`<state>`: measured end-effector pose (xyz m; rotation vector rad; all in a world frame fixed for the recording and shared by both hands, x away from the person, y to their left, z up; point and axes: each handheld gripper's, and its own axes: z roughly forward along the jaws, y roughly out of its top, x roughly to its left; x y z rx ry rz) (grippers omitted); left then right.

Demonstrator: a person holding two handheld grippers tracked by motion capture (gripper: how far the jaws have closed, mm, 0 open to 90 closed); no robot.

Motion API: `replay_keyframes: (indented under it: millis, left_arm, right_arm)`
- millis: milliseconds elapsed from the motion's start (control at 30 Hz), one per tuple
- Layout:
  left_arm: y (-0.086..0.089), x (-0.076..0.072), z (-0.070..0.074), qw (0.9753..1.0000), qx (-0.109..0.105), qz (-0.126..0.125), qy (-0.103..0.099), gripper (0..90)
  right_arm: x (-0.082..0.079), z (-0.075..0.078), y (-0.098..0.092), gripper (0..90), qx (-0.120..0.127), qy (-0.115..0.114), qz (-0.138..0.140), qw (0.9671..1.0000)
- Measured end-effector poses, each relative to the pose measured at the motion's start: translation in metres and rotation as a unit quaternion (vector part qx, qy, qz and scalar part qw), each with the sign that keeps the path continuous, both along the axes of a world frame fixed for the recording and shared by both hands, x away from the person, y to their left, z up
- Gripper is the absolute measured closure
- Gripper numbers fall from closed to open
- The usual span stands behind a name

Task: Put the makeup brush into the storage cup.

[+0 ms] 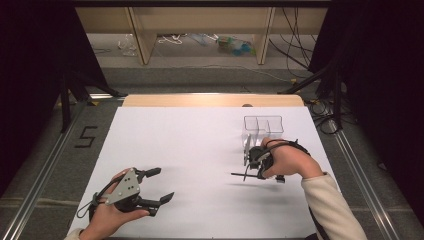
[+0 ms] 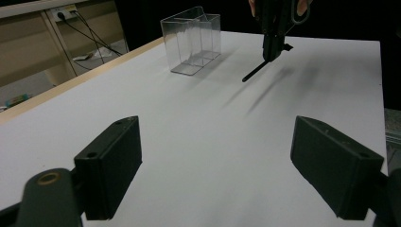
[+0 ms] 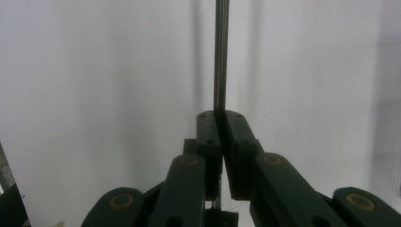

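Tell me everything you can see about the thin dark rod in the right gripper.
The rod is thin, straight and dark, perhaps metal. The right gripper pinches one end between closed jaws, and the rest sticks out past them. In the high view it lies nearly level above the white table, casting a shadow, near the clear box without touching it.

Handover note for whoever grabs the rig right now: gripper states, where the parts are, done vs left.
Right gripper: fingers shut on a thin dark rod, held off the white table; the rod sticks out toward the table's left.
Left gripper: open, nothing between its fingers, low over the near left part of the table.
Clear divided box: stands upright at the far right of the table, just beyond the right gripper; looks empty.
Done: rod picked up.
Left, probably: move the rod to the box and drop it into a compartment; which one cannot be told.
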<state>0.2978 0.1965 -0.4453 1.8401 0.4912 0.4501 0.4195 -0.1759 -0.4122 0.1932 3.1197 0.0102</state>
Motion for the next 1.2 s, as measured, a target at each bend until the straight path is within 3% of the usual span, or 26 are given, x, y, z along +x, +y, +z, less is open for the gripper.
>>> replay_keyframes:
  millis: [100,167,333,767,833,1200]
  left_arm:
    - [-0.006,0.001,-0.001,0.9999,0.005,-0.009,0.004,17.9]
    - [-0.009,0.002,-0.002,0.9998,0.008,-0.018,0.003,18.9]
    - [-0.016,0.006,-0.004,0.9996,0.01,-0.027,0.009,19.3]
    - [-0.042,0.019,-0.008,0.9978,0.028,-0.058,0.013,19.7]
    - [-0.045,0.021,-0.008,0.9976,0.033,-0.06,0.014,19.9]
    - [-0.06,0.028,-0.01,0.9959,0.042,-0.078,0.015,20.8]
  right_arm:
    - [-0.003,0.0,0.002,86.2,0.004,0.009,-0.002,0.9999]
    - [-0.002,0.0,0.003,86.2,-0.003,0.005,0.015,0.9999]
    - [-0.004,0.002,0.006,86.2,-0.001,0.005,0.026,0.9997]
    - [-0.012,0.007,0.015,86.2,-0.002,0.007,0.038,0.9992]
    - [-0.015,0.009,0.016,86.2,-0.013,0.012,0.026,0.9995]
    - [-0.021,0.01,0.024,86.2,-0.009,0.014,0.043,0.9989]
